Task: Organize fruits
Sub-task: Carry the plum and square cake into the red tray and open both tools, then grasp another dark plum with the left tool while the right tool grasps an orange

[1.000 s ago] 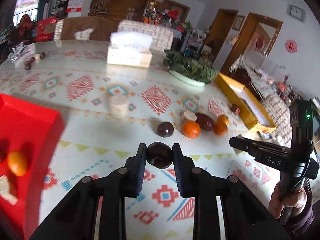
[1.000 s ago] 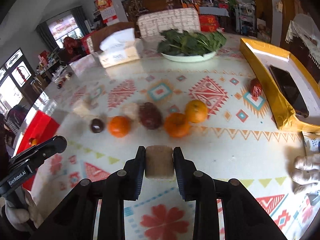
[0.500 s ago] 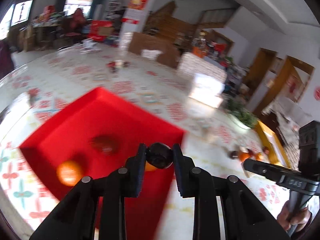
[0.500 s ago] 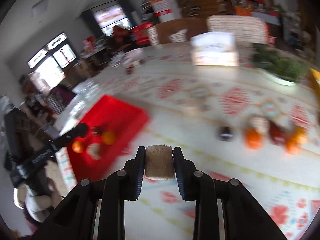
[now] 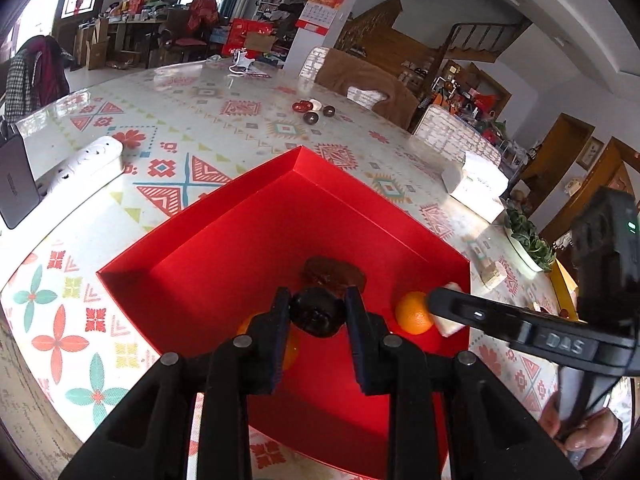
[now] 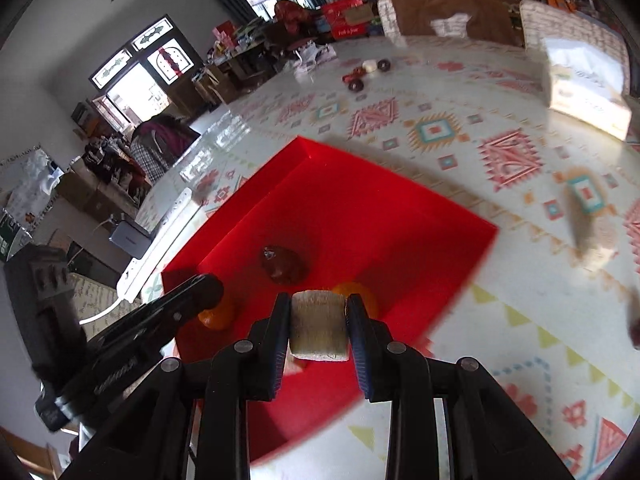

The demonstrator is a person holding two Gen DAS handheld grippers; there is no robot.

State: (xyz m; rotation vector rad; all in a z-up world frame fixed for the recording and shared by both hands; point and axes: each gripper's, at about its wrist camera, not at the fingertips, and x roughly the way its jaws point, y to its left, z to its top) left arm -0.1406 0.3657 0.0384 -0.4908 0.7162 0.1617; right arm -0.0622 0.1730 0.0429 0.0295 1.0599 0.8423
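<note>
Two oranges (image 5: 414,313), one red tray (image 5: 224,248)

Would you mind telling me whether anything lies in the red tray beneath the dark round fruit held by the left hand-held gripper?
Yes. The left hand-held gripper holds the dark round fruit above the red tray, whose floor is partly taken: a brown wrinkled fruit just beyond and an orange partly hidden beneath. Bare floor lies further left.

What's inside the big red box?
Inside the shallow red box lie a wrinkled dark-brown fruit, an orange tangerine, and a white piece mostly hidden behind the right tongs. A second tangerine peeks from behind the left tongs, half covered.
</note>
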